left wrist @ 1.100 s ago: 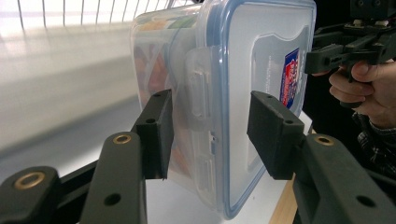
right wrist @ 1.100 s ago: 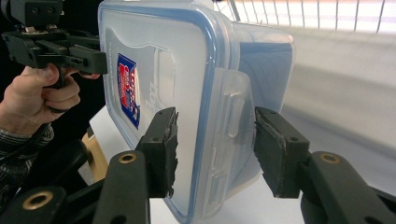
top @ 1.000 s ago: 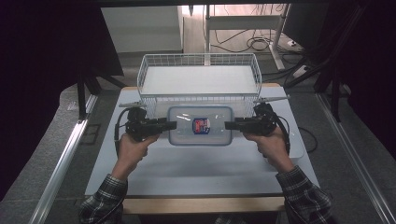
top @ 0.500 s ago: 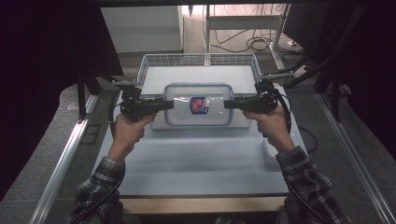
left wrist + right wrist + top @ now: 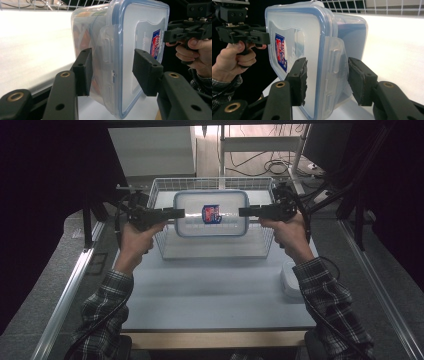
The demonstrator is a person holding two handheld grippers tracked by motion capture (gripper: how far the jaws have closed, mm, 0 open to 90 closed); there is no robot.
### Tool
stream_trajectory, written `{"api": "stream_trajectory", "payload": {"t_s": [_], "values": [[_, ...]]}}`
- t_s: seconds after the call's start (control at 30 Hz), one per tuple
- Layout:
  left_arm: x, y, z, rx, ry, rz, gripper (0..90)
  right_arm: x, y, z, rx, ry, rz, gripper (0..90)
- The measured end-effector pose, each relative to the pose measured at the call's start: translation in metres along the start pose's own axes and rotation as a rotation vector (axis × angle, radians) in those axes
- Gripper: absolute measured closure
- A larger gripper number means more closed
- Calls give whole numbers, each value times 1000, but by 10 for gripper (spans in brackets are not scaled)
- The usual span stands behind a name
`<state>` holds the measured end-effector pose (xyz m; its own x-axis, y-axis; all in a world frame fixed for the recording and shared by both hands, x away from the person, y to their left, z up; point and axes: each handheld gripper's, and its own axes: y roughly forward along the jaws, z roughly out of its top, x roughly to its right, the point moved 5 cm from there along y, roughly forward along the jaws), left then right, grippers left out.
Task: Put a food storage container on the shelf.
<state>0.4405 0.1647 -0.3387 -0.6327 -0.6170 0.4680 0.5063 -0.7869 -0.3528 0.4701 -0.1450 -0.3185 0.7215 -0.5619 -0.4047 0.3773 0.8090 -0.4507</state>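
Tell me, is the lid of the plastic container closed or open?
Closed: the blue-rimmed lid sits flush on the container, and its side latch is folded down.

A pale white-topped table (image 5: 210, 290) with a wooden front edge stands on grey carpeted floor (image 5: 45, 285); black cables (image 5: 272, 167) trail across the lit floor beyond, darkness either side.

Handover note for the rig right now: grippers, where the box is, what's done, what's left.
Left hand-held gripper: shut on the lidded plastic container, at its left end latch.
Right hand-held gripper: shut on its right end latch.
Container is in the air, level, over the white wire basket at the table's far edge.
Done: grasp and lift.
Left, probably: lower it into the basket, open both grippers.
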Motion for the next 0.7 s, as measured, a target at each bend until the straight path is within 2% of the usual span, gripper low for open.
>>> {"api": "stream_trajectory", "payload": {"t_s": [0.33,0.57,0.7], "values": [[-13,11,24,-6,-29,-2,510,15,5,23,7,23,-5,522],[-21,19,29,-12,-42,-5,508,26,10,29,9,53,-10,519],[-24,21,31,-8,-30,-1,506,30,12,31,11,60,-10,515]]}}
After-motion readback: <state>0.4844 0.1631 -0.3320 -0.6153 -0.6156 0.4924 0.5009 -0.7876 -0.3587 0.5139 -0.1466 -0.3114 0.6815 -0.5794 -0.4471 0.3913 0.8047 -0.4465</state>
